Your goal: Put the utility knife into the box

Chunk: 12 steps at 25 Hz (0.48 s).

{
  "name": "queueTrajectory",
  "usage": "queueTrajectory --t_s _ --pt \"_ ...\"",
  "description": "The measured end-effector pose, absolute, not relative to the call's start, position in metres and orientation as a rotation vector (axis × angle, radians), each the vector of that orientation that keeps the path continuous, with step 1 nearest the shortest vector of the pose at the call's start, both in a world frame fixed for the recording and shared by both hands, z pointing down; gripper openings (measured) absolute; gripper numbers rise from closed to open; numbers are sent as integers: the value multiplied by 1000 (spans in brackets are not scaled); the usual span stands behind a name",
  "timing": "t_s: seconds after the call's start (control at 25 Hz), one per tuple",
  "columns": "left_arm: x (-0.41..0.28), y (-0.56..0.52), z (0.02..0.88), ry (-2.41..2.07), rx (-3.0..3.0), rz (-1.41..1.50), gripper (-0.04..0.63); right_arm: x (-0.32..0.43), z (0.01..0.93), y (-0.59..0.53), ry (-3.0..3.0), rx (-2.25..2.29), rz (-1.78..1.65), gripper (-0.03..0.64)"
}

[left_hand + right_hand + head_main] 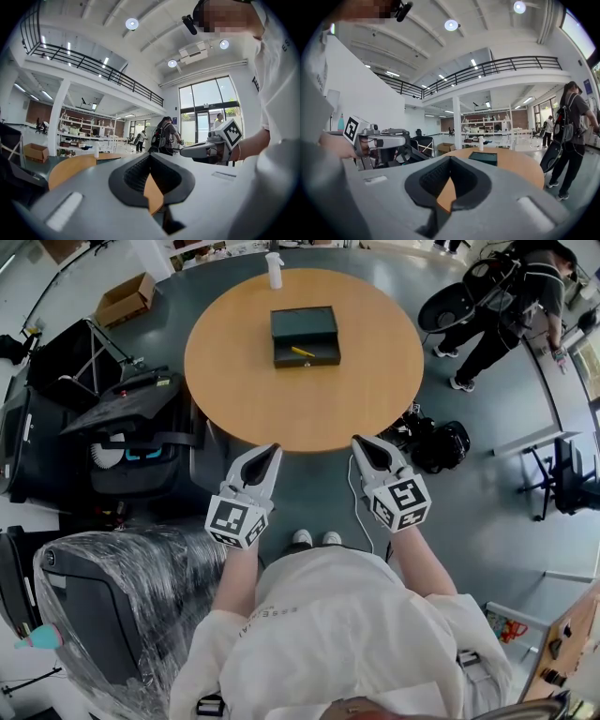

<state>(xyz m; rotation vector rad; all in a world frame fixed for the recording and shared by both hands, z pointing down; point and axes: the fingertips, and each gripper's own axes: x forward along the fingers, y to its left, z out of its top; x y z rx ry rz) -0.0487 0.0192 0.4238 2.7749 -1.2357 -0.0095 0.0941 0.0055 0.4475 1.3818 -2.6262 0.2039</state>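
Observation:
A dark box [305, 336] lies open in the middle of the round wooden table [234, 381]. The yellow utility knife [302, 352] rests in its front half. Both grippers hang short of the table's near edge, in front of the person's body. My left gripper [272, 454] and right gripper [359, 444] are shut with nothing held. In the left gripper view the jaws [151, 154] meet at the tips, and the right gripper [211, 145] shows alongside. The right gripper view has the same shut jaws [450, 158] pointing towards the box [483, 158].
A white spray bottle [275, 268] stands at the table's far edge. Black cases [131, 437] and a wrapped chair [103, 606] crowd the left. Black bags [436, 442] lie right of the table. A person [506, 306] stands at the far right. A cardboard box [127, 298] sits far left.

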Motion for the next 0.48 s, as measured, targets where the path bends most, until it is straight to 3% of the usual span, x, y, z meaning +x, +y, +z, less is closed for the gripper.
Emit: queueTrajectory --t_s 0.48 --pt "-46 20 426 -1235 2756 -18 15 89 451 3 -2624 1344 218 -8"
